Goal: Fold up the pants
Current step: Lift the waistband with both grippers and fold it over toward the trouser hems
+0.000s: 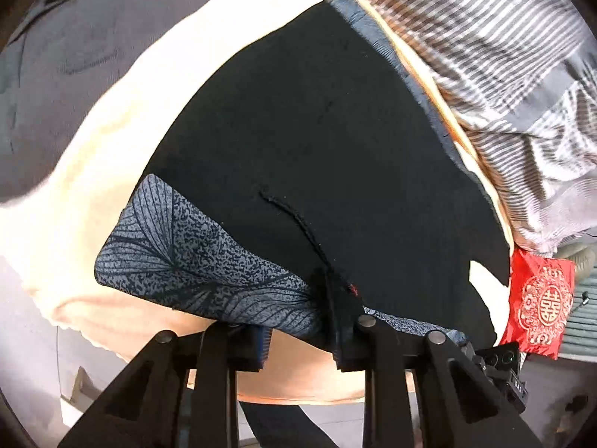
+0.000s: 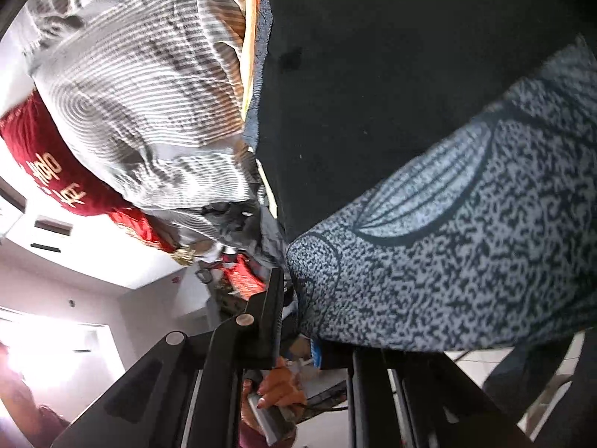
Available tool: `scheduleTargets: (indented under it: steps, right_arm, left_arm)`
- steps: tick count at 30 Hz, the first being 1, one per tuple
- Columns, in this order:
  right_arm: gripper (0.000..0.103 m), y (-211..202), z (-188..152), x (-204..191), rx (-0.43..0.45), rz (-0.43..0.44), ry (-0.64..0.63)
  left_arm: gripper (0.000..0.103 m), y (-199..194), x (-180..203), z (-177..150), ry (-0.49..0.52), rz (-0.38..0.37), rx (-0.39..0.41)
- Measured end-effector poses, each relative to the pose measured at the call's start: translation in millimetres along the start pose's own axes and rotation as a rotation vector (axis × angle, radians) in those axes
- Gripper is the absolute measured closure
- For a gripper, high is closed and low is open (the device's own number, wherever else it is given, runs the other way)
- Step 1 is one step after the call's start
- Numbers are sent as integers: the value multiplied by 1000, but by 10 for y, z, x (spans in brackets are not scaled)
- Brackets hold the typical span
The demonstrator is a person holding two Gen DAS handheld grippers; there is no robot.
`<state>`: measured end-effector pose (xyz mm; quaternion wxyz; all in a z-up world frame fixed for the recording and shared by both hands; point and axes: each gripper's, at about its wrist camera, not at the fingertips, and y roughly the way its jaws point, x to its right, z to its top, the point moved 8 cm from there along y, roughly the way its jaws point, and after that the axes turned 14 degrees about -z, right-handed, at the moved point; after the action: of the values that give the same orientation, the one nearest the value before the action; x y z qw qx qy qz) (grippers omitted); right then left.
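Black pants (image 1: 317, 142) with a grey leaf-print band spread on a cream blanket (image 1: 93, 186), left gripper (image 1: 298, 339) clamped on the band's edge, right gripper (image 2: 298, 321) pinching the band, red pouch (image 1: 537, 298) bearing a double-happiness character, red cloth (image 2: 56, 171) with gold writing, unreadable.

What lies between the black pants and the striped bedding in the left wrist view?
A narrow strip of the cream blanket runs between the pants and the striped bedding; the left wrist view shows it along the pants' blue-edged side.

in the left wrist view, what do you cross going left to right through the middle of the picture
grey fabric → cream sheet → black pants → striped bedding
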<state>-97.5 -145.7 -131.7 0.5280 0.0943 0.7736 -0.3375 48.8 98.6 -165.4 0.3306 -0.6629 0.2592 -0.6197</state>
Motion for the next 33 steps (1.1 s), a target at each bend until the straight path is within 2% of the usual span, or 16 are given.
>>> scheduleTargets:
  steps: [4, 8, 12, 17, 23, 26, 29, 32, 33]
  right_arm:
    - [90, -79, 53, -223, 14, -56, -68]
    - [90, -178, 218, -581, 21, -76, -140]
    - [89, -216, 528, -914, -10, -86, -159]
    - [89, -114, 1084, -1254, -60, -134, -193]
    - [89, 252, 1920, -1295, -137, -175, -128]
    - [89, 509, 2277, -1240, -176, -227, -130]
    - [87, 731, 2534, -1150, -202, -269, -125]
    - [87, 888, 2705, -1036, -217, -315, -126]
    - [87, 921, 2741, -1001, -221, -321, -121]
  left_arm:
    - [77, -142, 191, 98, 69, 12, 18]
    - [77, -294, 560, 357, 136, -3, 46]
    - [77, -306, 1012, 818, 213, -3, 78]
    - [77, 6, 1341, 1463, 240, 39, 115]
    - [77, 651, 1192, 2107, 210, 165, 132]
    - [76, 845, 1070, 2285, 194, 223, 147]
    - [76, 975, 942, 2442, 194, 301, 152]
    - [76, 917, 856, 2555, 156, 326, 175]
    - [66, 834, 856, 2588, 152, 329, 194]
